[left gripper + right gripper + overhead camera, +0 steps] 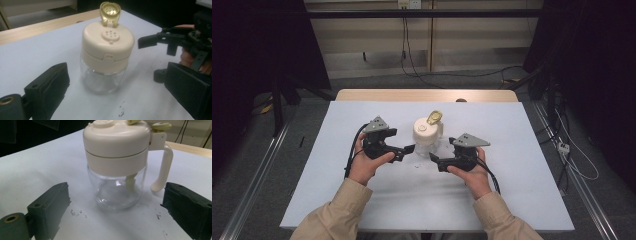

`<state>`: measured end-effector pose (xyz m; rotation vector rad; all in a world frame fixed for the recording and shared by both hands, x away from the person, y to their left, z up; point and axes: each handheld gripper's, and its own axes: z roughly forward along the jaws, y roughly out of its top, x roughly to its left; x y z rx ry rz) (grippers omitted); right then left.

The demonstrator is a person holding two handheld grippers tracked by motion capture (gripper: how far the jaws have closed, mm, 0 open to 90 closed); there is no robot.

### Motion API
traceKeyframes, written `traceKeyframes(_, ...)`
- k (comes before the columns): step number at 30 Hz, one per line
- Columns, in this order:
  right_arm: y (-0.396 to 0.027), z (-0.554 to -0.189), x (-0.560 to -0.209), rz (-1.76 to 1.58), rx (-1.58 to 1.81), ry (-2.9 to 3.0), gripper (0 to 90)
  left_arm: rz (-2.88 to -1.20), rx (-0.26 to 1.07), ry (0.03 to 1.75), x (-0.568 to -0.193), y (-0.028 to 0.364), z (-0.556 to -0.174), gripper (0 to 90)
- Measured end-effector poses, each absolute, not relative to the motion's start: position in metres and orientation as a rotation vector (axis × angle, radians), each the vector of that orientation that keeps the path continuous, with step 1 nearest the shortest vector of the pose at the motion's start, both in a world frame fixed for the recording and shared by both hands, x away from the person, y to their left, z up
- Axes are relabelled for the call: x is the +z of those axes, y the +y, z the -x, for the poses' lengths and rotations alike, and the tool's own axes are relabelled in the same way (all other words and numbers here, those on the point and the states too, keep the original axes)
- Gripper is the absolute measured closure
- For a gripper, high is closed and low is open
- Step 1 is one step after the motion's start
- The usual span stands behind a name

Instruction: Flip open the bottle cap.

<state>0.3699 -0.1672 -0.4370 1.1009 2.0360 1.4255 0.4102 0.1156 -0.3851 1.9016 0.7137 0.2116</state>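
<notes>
Both grippers open beside the shaker jar, nothing held

Left to right in the high view. Left gripper [408,149] sits in the person's left hand [367,165], jaws pointing right at the jar. In the left gripper view its two black jaws stand wide apart with the jar ahead and between them, pads not touching the glass; it has hold of nothing.

Shaker jar [427,135] stands upright on the white tabletop [337,190], near table centre, between the two grippers. Clear glass body [103,81], looks empty. Cream plastic lid [107,45] with a ring of small shaker holes; yellowish flip cap [110,12] hinged up and open. Cream handle [162,167] on one side, clearest in the right gripper view. No brand, label or readable writing on jar or lid.

Right gripper [435,161] in the person's right hand [474,175], jaws pointing left toward the jar. In the right gripper view the jaws are wide open, jar ahead between them, handle near one jaw but apart. Empty.

Small dark specks [76,213] on the tabletop near the jar base. Beige sleeves [337,215] enter from the bottom.
</notes>
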Motion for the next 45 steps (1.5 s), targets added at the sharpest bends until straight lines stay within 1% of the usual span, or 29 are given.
traceKeyframes(16,-0.188,-0.347,-0.437,-1.084,1.439,2.031,6.8,-1.922,0.210,0.748,-0.412,0.153,-0.395,5.3)
traceKeyframes(28,-0.209,-0.333,-0.436,-1.107,1.443,1.995,7.0,-1.928,0.217,0.769,-0.423,0.168,-0.386,5.6)
traceKeyframes(33,-0.217,-0.327,-0.437,-1.099,1.468,2.000,4.5,-1.942,0.220,0.778,-0.427,0.172,-0.384,5.9)
traceKeyframes(41,-0.225,-0.318,-0.440,-1.085,1.454,2.022,4.3,-1.942,0.232,0.741,-0.424,0.175,-0.379,5.9)
traceKeyframes(45,-0.231,-0.312,-0.442,-1.082,1.438,2.026,4.1,-1.925,0.229,0.749,-0.424,0.180,-0.377,5.9)
